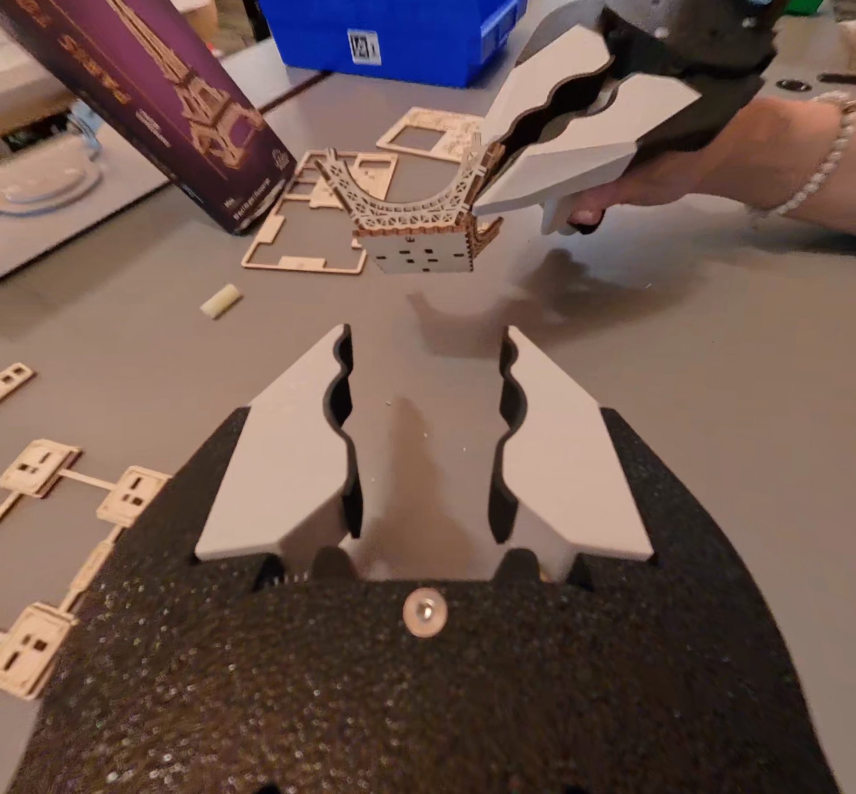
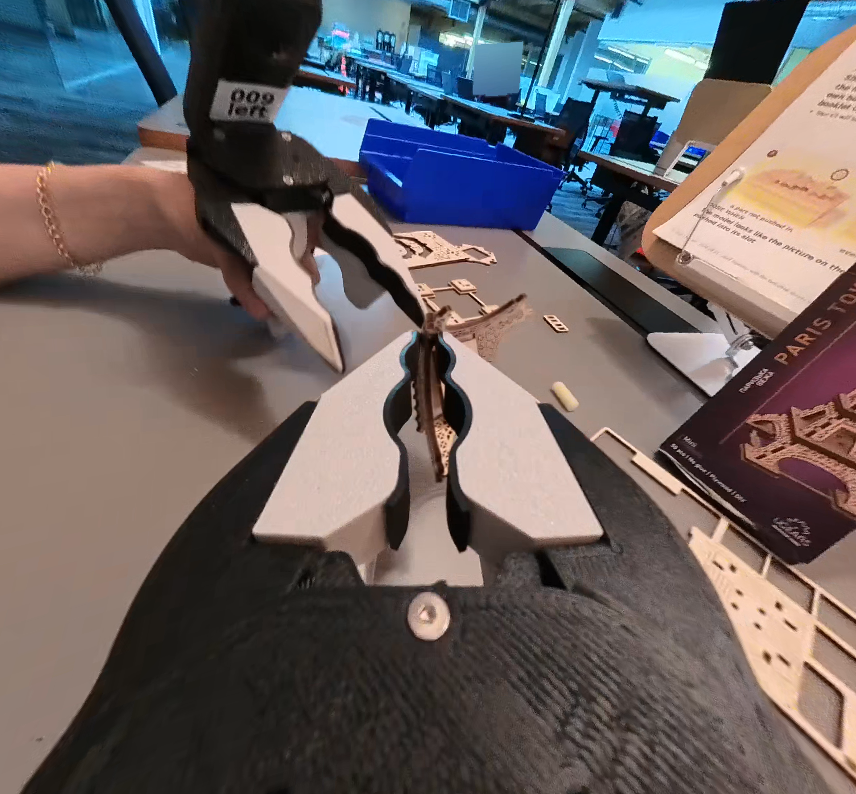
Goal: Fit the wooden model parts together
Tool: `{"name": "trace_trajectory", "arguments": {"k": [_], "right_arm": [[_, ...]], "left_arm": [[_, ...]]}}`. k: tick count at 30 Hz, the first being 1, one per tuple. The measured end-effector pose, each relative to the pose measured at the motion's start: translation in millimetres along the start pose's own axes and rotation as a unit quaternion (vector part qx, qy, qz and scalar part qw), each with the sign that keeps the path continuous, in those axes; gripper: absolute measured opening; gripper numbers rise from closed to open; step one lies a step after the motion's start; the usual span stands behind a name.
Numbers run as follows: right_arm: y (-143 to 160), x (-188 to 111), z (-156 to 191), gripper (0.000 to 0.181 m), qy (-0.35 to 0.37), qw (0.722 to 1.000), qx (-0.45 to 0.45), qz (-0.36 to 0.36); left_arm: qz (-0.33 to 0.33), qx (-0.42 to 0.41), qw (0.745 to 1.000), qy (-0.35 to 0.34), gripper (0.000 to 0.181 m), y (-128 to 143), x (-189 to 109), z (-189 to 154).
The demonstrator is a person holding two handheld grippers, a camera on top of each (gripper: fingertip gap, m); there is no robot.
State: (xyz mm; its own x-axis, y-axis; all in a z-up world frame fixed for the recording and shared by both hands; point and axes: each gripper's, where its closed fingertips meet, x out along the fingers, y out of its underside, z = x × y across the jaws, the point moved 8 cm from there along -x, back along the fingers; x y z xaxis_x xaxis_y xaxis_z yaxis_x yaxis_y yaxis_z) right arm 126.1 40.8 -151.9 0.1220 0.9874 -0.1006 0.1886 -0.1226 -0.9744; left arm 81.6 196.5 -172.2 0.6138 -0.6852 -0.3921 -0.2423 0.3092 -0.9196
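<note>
My right gripper (image 2: 426, 340) is shut on a partly built wooden tower base (image 2: 428, 405), gripping one lattice leg edge-on between its pads. In the left wrist view the right gripper (image 1: 486, 190) holds this base (image 1: 417, 225) tilted above the grey table (image 1: 671, 424). The base shows an arched lattice side and a flat plate with small slots. My left gripper (image 1: 426, 336) is open and empty, a little in front of and below the model. In the right wrist view the left gripper (image 2: 380, 343) stands open just left of the held piece, one fingertip close to it.
A purple model box (image 1: 139, 76) leans at the left, with punched-out wooden sheets (image 1: 301, 234) behind the model. A sheet of small square parts (image 1: 46, 517) lies at the left. A cream stick (image 1: 221, 301), a blue bin (image 1: 393, 7) and an instruction stand (image 2: 764, 197) are nearby. About 5 centimetres separates my left fingertips from my right.
</note>
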Motion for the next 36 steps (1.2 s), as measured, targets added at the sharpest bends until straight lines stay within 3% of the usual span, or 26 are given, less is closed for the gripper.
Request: {"name": "trace_trajectory", "arguments": {"k": [4, 8, 13, 17, 20, 22, 28, 32, 36], "right_arm": [[7.0, 0.5, -0.1, 0.003, 0.006, 1.000, 0.026, 0.014], [-8.4, 2.1, 12.8, 0.004, -0.020, 0.999, 0.044, -0.014], [-32.4, -2.1, 20.5, 0.003, -0.008, 0.991, 0.103, -0.087], [-40.9, -7.5, 20.5, 0.002, -0.030, 0.980, 0.151, -0.129], [-39.7, -11.1, 17.9, 0.001, -0.031, 0.975, 0.166, -0.144], [-38.1, -13.7, 15.1, 0.001, -0.033, 0.968, 0.191, -0.160], [-37.8, -21.6, 7.6, 0.000, -0.057, 0.922, 0.295, -0.243], [-34.9, -20.7, 5.1, 0.000, -0.062, 0.903, 0.334, -0.263], [-35.6, -17.4, 7.0, 0.000, -0.056, 0.903, 0.335, -0.262]], "left_arm": [[0.041, -0.015, 0.999, -0.030, 0.067, 5.3, 19.2, -0.3], [-0.010, -0.019, 1.000, -0.019, 0.104, -11.5, 27.0, -11.1], [-0.079, 0.041, 0.996, -0.015, 0.077, -25.9, 22.7, -28.3], [-0.118, 0.043, 0.992, -0.013, 0.070, -34.3, 16.4, -32.8], [-0.121, -0.014, 0.992, 0.017, 0.076, -37.8, 13.0, -33.6], [-0.131, -0.062, 0.989, 0.029, 0.071, -42.0, 9.7, -33.0], [-0.164, -0.206, 0.963, 0.053, 0.062, -52.8, 4.8, -35.2], [-0.176, -0.214, 0.960, 0.043, 0.062, -56.9, 4.9, -41.6], [-0.169, -0.199, 0.965, -0.027, 0.061, -56.2, 3.3, -39.3]]}}
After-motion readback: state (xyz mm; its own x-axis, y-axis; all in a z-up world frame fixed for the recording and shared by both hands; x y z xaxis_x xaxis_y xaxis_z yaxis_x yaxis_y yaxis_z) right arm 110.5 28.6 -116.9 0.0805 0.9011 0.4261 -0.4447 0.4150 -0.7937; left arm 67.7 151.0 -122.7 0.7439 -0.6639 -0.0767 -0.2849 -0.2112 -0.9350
